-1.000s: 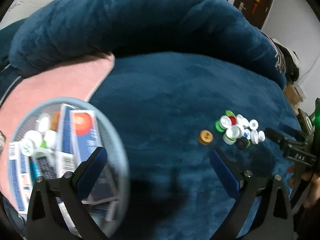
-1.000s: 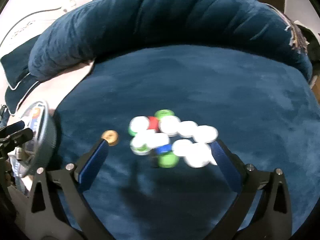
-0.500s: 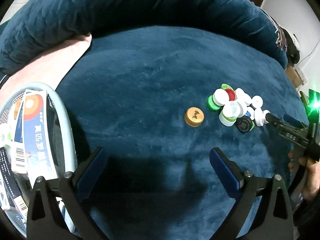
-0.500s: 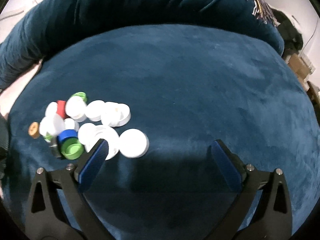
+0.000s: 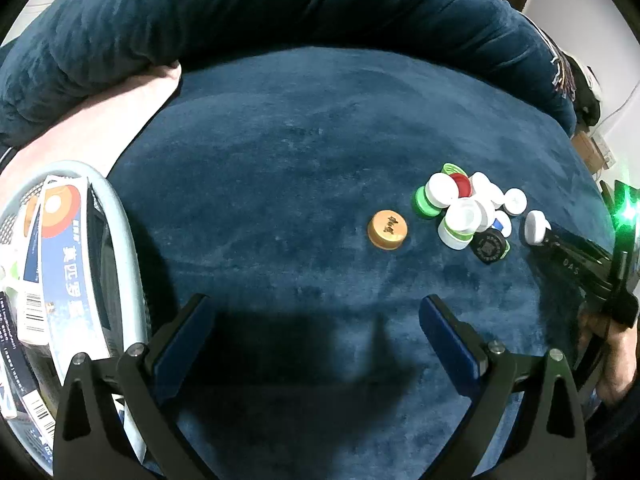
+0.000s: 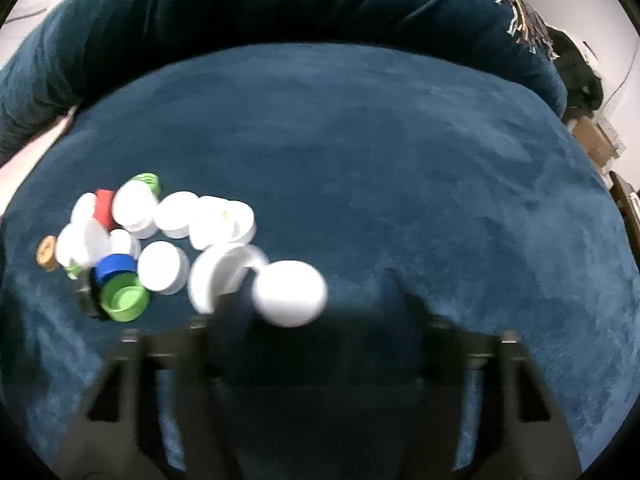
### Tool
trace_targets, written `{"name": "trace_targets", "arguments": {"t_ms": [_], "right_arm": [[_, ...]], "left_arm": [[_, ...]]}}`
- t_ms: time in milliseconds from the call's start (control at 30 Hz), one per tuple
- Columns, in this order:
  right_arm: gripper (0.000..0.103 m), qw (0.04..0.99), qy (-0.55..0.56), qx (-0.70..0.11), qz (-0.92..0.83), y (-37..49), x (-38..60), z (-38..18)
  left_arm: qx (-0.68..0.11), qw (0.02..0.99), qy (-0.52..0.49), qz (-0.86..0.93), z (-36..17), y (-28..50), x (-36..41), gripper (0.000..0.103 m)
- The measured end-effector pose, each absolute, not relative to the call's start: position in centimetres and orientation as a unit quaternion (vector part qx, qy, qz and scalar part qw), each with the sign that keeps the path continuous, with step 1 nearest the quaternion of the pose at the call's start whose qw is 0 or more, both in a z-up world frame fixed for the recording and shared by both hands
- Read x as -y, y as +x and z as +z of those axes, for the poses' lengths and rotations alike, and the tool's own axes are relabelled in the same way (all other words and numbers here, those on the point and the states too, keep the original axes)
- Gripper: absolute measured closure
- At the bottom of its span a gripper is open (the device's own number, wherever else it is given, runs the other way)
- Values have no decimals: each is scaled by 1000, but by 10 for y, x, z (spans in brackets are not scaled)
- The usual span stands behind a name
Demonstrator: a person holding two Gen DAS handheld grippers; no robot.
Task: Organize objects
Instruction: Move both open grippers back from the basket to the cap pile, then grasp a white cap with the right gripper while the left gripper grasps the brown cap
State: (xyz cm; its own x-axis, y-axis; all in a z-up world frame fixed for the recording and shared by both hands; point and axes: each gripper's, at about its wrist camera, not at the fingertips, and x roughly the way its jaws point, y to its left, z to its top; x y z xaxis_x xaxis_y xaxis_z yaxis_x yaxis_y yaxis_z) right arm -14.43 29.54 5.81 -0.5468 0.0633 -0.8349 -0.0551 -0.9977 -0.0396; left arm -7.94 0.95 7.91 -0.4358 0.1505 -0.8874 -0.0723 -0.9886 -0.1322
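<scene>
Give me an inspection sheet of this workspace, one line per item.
Surface: dark blue plush cushion, thick rolled rim behind.
Job's things: pile of bottle caps, mostly white with green, red, blue and black; gold cap lying apart to its left.
Clutter: pale blue basket at left holding printed boxes; pink cloth beyond it.
Grippers: left gripper open, empty, above the cushion; right gripper motion-blurred beside a white cap, state unclear.
Cables: thin wire on the wall, far right.
Surroundings: cardboard boxes past the cushion's right edge.
</scene>
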Motion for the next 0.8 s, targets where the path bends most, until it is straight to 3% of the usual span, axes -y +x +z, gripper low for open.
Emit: {"name": "trace_targets", "arguments": {"t_ms": [167, 267, 433, 733, 800], "right_arm": [[67, -9, -476, -58, 877, -129, -302, 65], [75, -19, -477, -52, 877, -119, -300, 68], [75, -19, -477, -52, 877, -109, -300, 72], [60, -1, -487, -29, 873, -112, -306, 61], [50, -7, -483, -11, 876, -113, -299, 61]], "left_arm": [[39, 70, -526, 847, 79, -81, -13, 1], [40, 71, -527, 846, 78, -84, -19, 1], [39, 88, -519, 849, 73, -93, -35, 1], [17, 78, -513, 855, 47, -111, -53, 1], [19, 73, -513, 855, 44, -112, -50, 1]]}}
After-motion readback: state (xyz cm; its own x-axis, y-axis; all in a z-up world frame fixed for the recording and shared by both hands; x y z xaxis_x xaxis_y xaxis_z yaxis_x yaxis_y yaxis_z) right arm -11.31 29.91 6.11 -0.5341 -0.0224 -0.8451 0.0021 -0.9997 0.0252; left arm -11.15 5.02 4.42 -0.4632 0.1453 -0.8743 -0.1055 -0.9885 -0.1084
